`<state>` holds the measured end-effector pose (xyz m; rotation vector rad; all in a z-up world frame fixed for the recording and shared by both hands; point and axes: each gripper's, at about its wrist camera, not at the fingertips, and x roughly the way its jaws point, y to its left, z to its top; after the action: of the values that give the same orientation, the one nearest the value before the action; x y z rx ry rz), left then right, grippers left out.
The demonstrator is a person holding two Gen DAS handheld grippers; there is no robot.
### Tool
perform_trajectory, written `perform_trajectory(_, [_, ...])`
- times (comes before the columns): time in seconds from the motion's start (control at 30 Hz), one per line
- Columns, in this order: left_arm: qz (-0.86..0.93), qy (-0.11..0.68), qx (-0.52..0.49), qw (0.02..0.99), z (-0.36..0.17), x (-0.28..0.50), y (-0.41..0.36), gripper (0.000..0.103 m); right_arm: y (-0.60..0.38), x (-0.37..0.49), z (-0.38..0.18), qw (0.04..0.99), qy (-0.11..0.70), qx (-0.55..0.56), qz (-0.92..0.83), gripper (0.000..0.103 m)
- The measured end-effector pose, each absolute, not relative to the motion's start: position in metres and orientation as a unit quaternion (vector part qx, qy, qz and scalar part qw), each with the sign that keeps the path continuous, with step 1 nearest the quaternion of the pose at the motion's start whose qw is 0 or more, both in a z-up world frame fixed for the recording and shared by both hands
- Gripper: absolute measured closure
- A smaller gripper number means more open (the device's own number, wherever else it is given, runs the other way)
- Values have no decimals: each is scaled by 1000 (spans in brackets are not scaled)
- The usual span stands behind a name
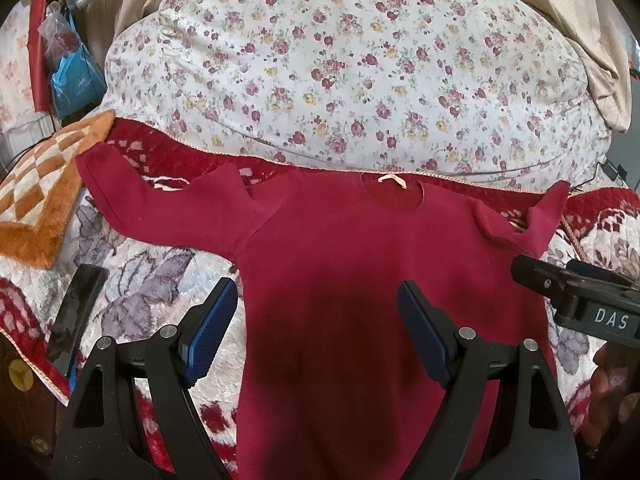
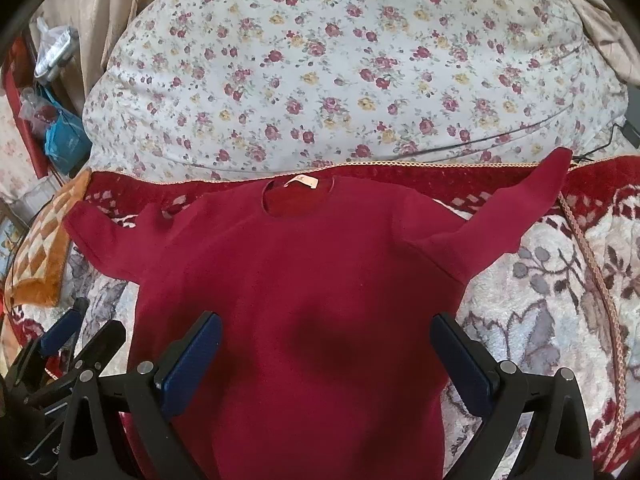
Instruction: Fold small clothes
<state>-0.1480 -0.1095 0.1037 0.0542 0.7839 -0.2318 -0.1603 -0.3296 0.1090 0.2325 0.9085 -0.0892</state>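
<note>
A small dark red long-sleeved top (image 1: 352,248) (image 2: 320,264) lies flat on a patterned blanket, neck hole away from me, both sleeves spread outward and up. My left gripper (image 1: 316,312) hovers open over the top's lower body, nothing between its blue pads (image 1: 212,320). My right gripper (image 2: 326,344) is likewise open above the garment's middle. The right gripper (image 1: 576,296) also shows at the right edge of the left wrist view, beside the top's right side. In the right wrist view the left gripper (image 2: 60,344) appears at the lower left.
A large floral-print cushion (image 1: 352,64) (image 2: 344,64) rises behind the top. An orange-and-white checked pillow (image 1: 44,184) lies at the left. A dark phone-like slab (image 1: 76,312) rests on the blanket (image 2: 540,320) left of the left gripper. Bags and clutter stand at far left.
</note>
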Motion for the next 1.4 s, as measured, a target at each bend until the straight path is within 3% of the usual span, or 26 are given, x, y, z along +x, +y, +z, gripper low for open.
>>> perform_trajectory(1.4, [-92, 413, 20, 906, 87, -124, -100, 21, -327, -151, 85, 879, 466, 96, -43, 0])
